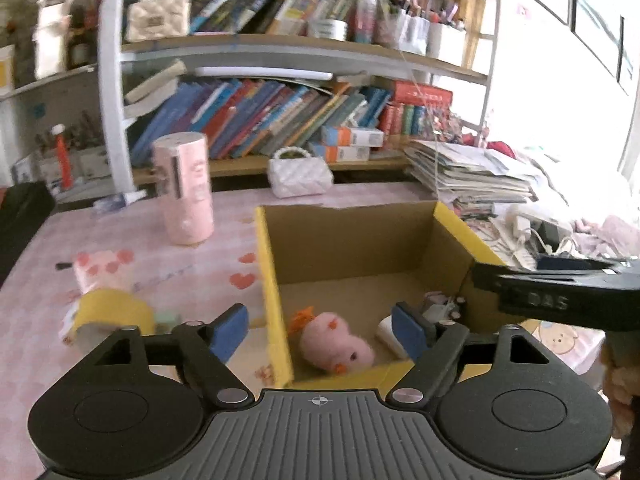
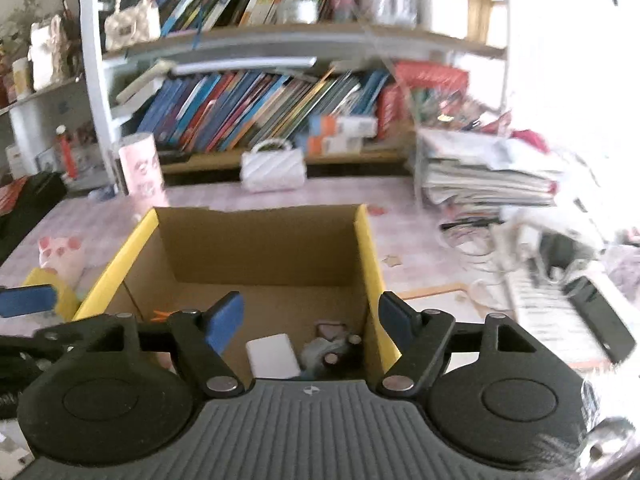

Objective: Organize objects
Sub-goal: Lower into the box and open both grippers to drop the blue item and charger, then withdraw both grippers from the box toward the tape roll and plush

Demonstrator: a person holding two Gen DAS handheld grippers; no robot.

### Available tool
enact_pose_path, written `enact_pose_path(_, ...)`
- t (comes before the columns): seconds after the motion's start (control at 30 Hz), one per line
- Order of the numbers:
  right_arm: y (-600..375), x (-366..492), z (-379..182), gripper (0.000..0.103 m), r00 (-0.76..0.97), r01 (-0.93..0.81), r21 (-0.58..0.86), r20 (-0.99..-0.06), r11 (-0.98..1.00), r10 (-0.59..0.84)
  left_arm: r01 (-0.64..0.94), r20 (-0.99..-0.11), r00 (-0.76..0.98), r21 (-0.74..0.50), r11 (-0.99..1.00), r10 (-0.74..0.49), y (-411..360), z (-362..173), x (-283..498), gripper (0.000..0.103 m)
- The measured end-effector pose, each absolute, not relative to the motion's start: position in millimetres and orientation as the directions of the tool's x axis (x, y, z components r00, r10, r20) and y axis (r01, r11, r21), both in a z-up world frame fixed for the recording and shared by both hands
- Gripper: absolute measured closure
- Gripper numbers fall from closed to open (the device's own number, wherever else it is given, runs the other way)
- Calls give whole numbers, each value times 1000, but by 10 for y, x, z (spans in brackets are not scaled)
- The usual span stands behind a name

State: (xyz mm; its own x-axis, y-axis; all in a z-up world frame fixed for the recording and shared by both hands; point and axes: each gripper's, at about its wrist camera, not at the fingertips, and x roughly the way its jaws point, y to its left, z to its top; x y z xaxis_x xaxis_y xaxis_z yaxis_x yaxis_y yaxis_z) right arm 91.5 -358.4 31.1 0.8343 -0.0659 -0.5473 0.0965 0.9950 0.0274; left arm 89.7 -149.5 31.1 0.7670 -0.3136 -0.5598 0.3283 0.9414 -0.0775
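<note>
A cardboard box (image 1: 272, 280) with yellow rims stands open on the pink tablecloth. Inside lie a pink plush chick (image 1: 336, 346), a small white box (image 1: 390, 338) and some small dark items (image 1: 442, 308). My left gripper (image 1: 320, 332) hovers over the box's near left corner, open, with nothing between its blue pads. In the right wrist view my right gripper (image 2: 310, 320) hangs over the same box (image 2: 370, 248), open and empty, above the white box (image 2: 272, 354). A black finger (image 1: 552, 292) of the right gripper reaches in over the box's right wall.
Left of the box lie a yellow roll (image 1: 114, 312) and a pink heart-patterned item (image 1: 100, 270). Behind stand a pink cylinder (image 1: 186, 188), a white handbag (image 1: 300, 176) and a full bookshelf (image 1: 280, 120). Stacked papers (image 2: 480, 176), cables and a keyboard (image 2: 552, 320) crowd the right.
</note>
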Motion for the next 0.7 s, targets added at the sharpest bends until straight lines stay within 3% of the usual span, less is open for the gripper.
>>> enact_pose_path(0.37, -3048, 398, 44, 21, 757, 160, 66, -648, 985, -79, 265, -623, 743, -62, 962, -245, -932, 110, 470, 11)
enact_pose_path(0.7, -2358, 66, -134, 16, 714, 34, 11, -700, 999, -17, 208, -690, 698, -61, 976, -192, -415, -63, 158, 11)
